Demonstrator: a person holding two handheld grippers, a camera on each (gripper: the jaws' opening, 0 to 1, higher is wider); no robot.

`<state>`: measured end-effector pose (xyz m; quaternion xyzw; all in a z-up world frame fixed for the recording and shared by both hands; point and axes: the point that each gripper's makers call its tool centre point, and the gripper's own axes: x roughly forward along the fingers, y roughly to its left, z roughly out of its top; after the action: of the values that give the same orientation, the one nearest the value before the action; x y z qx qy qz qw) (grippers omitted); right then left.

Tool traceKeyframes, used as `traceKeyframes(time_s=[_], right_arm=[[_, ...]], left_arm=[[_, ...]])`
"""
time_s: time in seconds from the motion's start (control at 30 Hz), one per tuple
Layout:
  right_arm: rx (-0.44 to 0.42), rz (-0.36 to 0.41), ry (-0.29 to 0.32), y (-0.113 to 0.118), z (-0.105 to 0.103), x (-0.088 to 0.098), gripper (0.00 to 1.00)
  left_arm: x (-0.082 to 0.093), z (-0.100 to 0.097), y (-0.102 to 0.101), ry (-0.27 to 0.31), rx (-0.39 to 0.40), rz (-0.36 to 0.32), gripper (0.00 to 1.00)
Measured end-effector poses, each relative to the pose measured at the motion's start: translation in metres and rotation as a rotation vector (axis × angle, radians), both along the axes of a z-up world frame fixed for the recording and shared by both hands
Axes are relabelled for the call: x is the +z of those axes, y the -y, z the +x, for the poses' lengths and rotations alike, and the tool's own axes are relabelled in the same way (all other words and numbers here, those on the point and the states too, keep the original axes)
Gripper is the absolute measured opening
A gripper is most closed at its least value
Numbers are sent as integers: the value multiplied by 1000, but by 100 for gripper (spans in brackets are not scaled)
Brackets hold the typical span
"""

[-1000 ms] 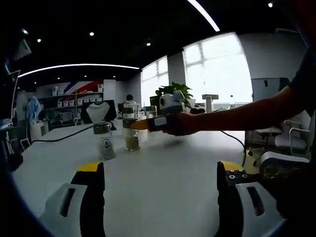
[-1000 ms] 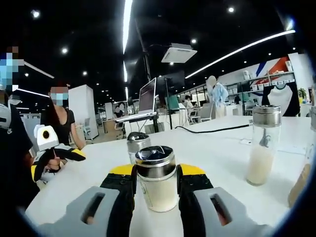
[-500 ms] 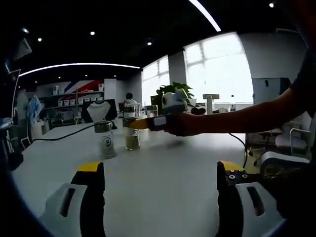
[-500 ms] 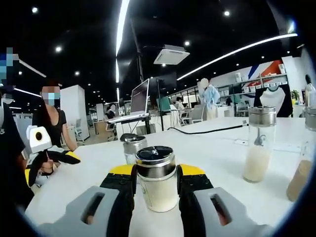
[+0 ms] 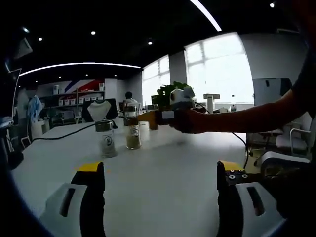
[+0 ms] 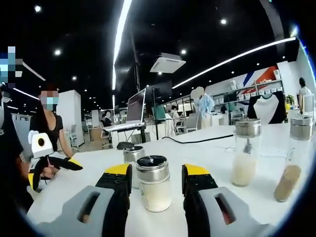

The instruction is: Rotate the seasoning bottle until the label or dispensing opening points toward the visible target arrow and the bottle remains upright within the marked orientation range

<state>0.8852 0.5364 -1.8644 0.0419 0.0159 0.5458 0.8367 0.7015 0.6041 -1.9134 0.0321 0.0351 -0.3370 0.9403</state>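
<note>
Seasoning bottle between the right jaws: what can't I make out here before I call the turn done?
- Target arrow: no mark can be made out on the white table in either view.
- Seasoning bottle: label and opening direction unreadable in the right gripper view; the lid is seen side-on.
- Small jar behind it: mostly hidden by the bottle and a jaw.
- Two far bottles: labels too small in the left gripper view.
</note>
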Motion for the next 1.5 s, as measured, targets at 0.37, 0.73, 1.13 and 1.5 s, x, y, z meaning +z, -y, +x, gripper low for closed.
traceKeyframes(time_s=[0.37,0.73,1.13,1.5], right_arm=[[-268,-139,97,29,39,2,33],[-446,-188,98,48,90,3,30],[-567,-222,131,47,127,6,38],[-638,-249,140,41,156,6,37]], left_arm=[[0,0,3,-1,-2,2,100],[-1,1,1,-2,0,4,100],[-1,1,-4,-5,7,0,100],[-2,3,-8,-6,16,5,100]])
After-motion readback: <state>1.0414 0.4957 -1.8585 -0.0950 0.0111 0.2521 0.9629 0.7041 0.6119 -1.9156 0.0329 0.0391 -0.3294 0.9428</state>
